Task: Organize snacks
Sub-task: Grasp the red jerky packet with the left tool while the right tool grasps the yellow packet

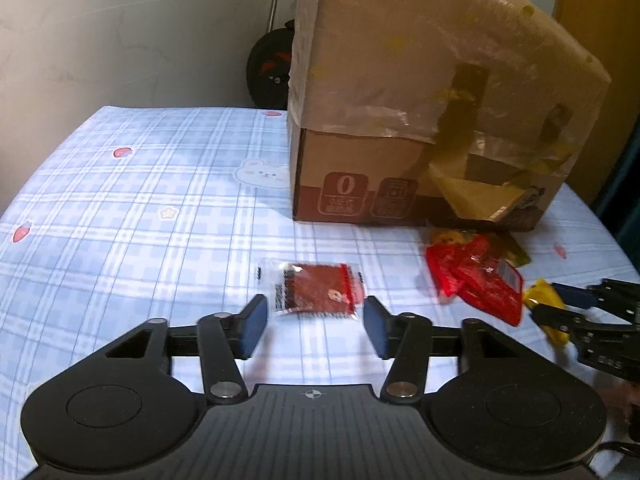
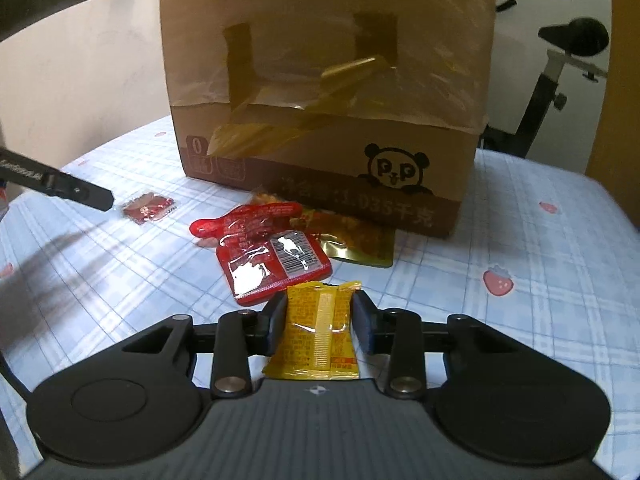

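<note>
Gripping the yellow snack packet (image 2: 320,332) between its two fingers, the right gripper (image 2: 320,320) holds it lengthwise along the finger line, one pad against each long edge, so the flat pouch stays level and can be carried without folding. The packet reaches past the fingertips at its far end and back toward the gripper body at its near end.

The left gripper (image 1: 316,326) stands with its fingers spread wide and nothing between them. The small red packet in clear wrap (image 1: 314,290) lies flat on the checked worktop (image 1: 120,220) just beyond the fingertips, centred on the gap, which suggests it is being lined up as the next pick; the fingers would need to go forward and down before they could close on it.

Between the two grippers, a loose heap of red packets (image 2: 264,256) and a gold pouch (image 2: 360,248) sits against the foot of the cardboard box (image 2: 328,100), likely spilled there or awaiting sorting. Whether the box's taped flap gives an opening for the snacks is hard to tell from these blurred views.
</note>
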Motion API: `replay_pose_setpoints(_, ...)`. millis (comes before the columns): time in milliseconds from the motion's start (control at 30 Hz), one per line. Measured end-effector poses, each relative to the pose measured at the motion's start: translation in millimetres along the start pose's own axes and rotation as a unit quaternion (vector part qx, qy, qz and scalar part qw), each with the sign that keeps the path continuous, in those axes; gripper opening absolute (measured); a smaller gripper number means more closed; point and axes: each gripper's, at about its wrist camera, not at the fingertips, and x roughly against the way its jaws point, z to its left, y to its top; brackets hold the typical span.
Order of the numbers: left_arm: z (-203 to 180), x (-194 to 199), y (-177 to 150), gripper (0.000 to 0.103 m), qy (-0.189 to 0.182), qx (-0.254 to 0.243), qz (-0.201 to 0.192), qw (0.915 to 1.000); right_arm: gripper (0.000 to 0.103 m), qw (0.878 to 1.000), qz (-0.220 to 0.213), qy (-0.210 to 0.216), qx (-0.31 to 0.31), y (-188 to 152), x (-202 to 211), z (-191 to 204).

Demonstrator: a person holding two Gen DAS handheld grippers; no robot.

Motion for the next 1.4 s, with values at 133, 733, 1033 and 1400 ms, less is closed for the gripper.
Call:
replay_pose_setpoints(133, 1.7, -13.9, 7.5, 0.06, 0.004, 0.004, 0.001, 1.0, 0.038, 1.0, -0.002, 0.006, -0.007, -0.1, 0.9, -4.0)
replay_pose_setpoints(733, -19.5, -45.3, 5.2, 0.079, 0.045, -0.044, -0.011, 0.998, 0.038, 1.0, -0.003, 0.016, -0.021, 0.7, 1.2, -6.4)
replay_pose_setpoints(1033, -19.3, -30.1, -9.0, 0.065, 0.035, -0.041, -0.026, 0.9982, 0.038, 1.0, -0.003, 0.016, -0.02, 0.7, 1.4, -6.3)
replay_pose_setpoints(1400, -27.4, -19.2, -18.7, 0.065, 0.03, -0.047, -0.034, 0.9978, 0.038, 1.0, -0.003, 0.014, -0.019, 0.3, 1.6, -5.8)
